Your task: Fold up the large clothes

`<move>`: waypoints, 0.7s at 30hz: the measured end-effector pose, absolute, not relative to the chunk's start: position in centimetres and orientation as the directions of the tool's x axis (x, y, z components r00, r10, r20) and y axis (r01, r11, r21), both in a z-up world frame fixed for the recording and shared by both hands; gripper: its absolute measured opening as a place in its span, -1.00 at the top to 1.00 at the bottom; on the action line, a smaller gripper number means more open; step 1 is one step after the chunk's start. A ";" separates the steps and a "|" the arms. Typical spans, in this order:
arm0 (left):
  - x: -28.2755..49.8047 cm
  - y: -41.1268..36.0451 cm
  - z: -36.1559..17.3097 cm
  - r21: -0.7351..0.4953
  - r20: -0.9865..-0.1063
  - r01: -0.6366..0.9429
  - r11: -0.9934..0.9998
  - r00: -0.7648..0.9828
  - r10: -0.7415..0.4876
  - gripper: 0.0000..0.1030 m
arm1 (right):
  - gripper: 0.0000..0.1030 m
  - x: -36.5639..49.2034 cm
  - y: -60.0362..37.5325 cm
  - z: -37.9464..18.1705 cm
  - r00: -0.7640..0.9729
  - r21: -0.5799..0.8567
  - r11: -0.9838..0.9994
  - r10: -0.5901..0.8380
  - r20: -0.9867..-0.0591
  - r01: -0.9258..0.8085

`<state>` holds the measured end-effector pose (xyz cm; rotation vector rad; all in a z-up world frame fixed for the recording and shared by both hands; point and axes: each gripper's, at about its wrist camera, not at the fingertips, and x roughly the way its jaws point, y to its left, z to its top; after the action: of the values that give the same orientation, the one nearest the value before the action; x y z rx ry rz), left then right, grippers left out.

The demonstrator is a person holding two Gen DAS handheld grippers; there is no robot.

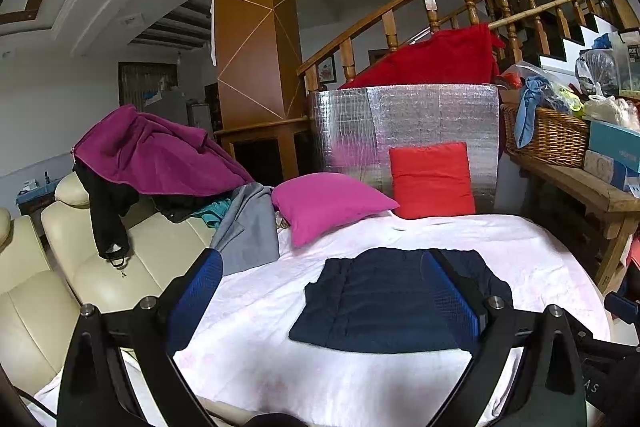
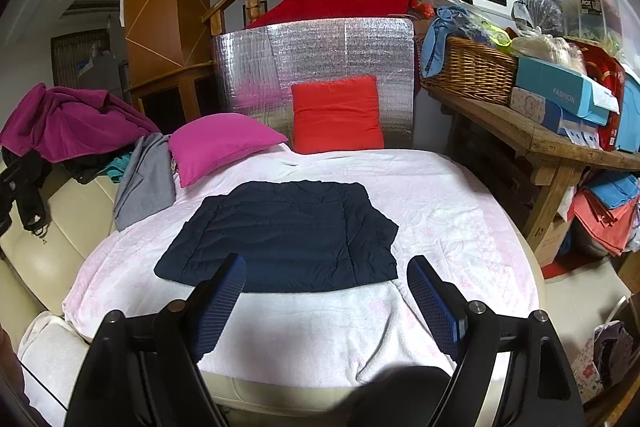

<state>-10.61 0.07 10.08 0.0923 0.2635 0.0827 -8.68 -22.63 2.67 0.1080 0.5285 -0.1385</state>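
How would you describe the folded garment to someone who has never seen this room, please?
Find the pale pink blanket spread over the cream sofa. In its middle lies the navy quilted garment, folded into a flat rectangle. Unlike the magenta cushion and red cushion behind it, it is dark and flat.

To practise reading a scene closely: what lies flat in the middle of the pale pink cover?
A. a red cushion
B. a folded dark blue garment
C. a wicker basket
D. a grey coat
B: the folded dark blue garment lies flat in the middle of the pale pink cover, while the red cushion leans against the silver panel behind, the wicker basket sits on the wooden bench and the grey coat hangs at the cover's left edge.
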 end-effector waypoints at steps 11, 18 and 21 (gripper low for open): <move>-10.4 0.2 9.9 0.108 -0.262 -0.063 0.992 0.961 0.089 -0.93 | -0.66 -8.9 -22.5 2.9 0.858 0.071 0.983 -0.110 -0.502 0.168; -10.3 0.4 9.8 0.107 -0.267 -0.063 0.992 0.959 0.090 -0.93 | -0.66 -8.8 -22.4 2.9 0.857 0.068 0.984 -0.109 -0.503 0.165; -10.3 0.5 9.7 0.105 -0.268 -0.055 0.993 0.960 0.082 -0.93 | -0.66 -8.8 -22.4 2.9 0.857 0.068 0.984 -0.109 -0.504 0.165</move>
<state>-10.31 0.53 9.69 0.0967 0.2759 0.0695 -8.76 -22.42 2.88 0.1104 0.5222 -0.1440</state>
